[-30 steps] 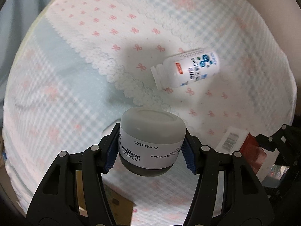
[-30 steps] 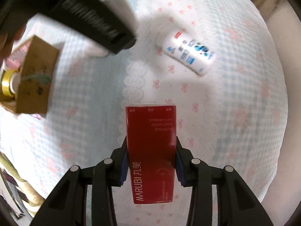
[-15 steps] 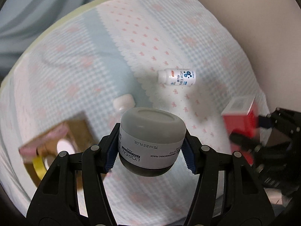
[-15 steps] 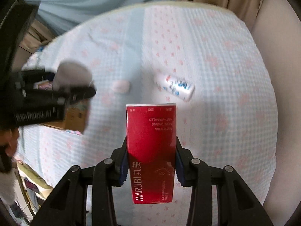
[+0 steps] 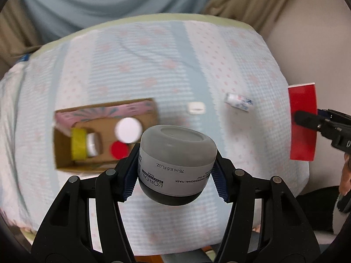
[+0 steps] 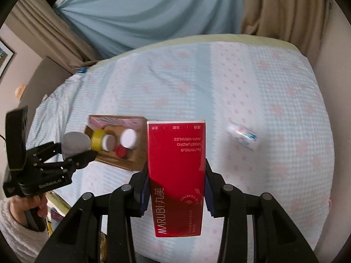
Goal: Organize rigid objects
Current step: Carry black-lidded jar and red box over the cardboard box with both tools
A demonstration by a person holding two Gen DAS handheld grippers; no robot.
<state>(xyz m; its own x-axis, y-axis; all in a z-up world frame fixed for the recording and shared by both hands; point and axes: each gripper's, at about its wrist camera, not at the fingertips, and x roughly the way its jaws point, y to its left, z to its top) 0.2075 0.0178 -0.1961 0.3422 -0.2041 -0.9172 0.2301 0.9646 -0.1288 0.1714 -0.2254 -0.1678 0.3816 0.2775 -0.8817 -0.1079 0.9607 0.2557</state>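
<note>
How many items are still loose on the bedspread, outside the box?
2: a small white bottle lying on its side, and a small white case between it and the cardboard box. More may be hidden.

— Where does the left wrist view look from?
— From above the near edge of the bed [image 5: 153, 61], facing the curtains [image 5: 109, 0], with the cardboard box [image 5: 63, 151] below left and the right gripper [image 5: 307, 118] at its right edge.
— And the right wrist view?
— Further right, facing the same way; the left gripper [image 6: 79, 151] shows at its left. Both share the box [image 6: 122, 164], the white bottle [image 6: 243, 133] [image 5: 238, 102] and the bedspread.
</note>
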